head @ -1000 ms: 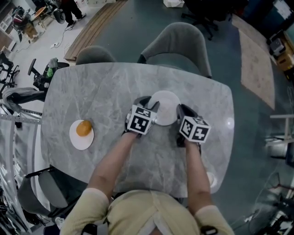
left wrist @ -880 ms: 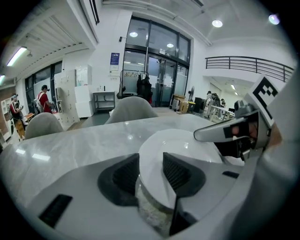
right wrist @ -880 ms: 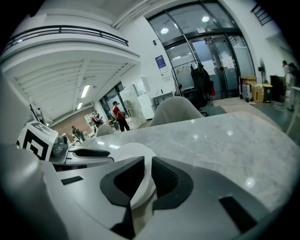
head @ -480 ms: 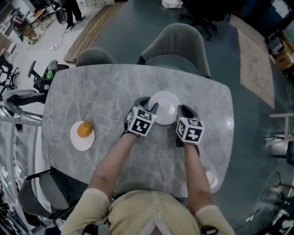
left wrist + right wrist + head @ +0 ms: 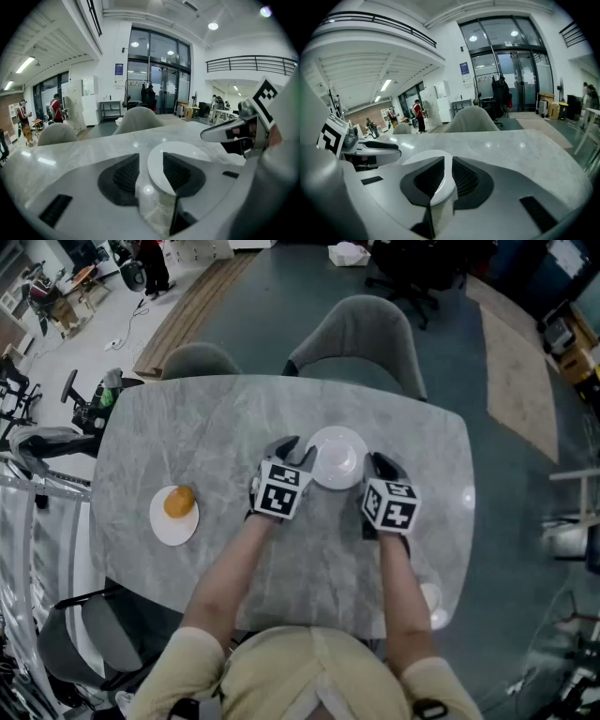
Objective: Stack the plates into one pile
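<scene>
A bare white plate (image 5: 336, 457) lies on the grey marble table (image 5: 216, 427), between both grippers. My left gripper (image 5: 294, 452) is at its left rim. In the left gripper view the rim (image 5: 154, 161) runs between the jaws against the right pad, and a strip of table shows beside the left pad. My right gripper (image 5: 378, 466) is shut on the plate's right rim (image 5: 443, 183), which fills the gap between its pads. A second white plate (image 5: 174, 518) with an orange bun (image 5: 178, 501) on it lies far left on the table.
Two grey chairs (image 5: 361, 329) (image 5: 192, 360) stand at the table's far side. Bare marble stretches between the two plates. The table's front edge is close to my body, and a chair (image 5: 75, 634) stands at the front left.
My left gripper has drawn back a little toward the plate's left rim. The right gripper keeps its hold on the right rim. Neither plate has changed place on the table.
</scene>
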Tool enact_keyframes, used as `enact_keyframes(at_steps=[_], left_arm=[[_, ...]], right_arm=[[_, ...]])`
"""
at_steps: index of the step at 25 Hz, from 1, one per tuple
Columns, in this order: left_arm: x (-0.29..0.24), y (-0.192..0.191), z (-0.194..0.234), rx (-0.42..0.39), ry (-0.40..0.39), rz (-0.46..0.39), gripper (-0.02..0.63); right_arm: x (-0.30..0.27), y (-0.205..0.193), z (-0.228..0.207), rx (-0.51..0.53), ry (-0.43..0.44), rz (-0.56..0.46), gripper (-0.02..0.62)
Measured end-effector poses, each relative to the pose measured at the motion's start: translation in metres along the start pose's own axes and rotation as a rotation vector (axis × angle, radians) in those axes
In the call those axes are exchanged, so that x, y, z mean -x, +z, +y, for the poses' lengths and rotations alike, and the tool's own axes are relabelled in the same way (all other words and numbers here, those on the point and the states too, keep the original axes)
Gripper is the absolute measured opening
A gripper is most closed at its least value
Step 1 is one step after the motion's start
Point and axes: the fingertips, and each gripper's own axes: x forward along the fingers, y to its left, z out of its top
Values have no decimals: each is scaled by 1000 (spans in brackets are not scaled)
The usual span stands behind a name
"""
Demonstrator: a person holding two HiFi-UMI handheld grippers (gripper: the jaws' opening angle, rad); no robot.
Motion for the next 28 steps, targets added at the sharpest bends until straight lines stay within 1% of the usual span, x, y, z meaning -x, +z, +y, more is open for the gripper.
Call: enact_keyframes(at_steps=[3, 6, 13, 18, 23, 28], left_arm=[[11, 6, -1, 22, -1, -22, 157], [25, 10, 0, 41, 3, -51, 140], [55, 22, -7, 55, 5, -107, 115], [76, 26, -7, 87, 10, -146, 63], [92, 24, -10, 100, 13, -156, 32], [104, 20, -10, 105, 18, -147, 23]], right_arm=[[7, 4, 3, 2, 7, -7, 33], [15, 6, 5, 9, -6, -8, 34], [38, 10, 8, 14, -30, -31, 32], [53, 10, 14, 16, -33, -33, 32], [68, 11, 18, 14, -36, -48, 31], [81, 12, 22, 21, -48, -64, 10]])
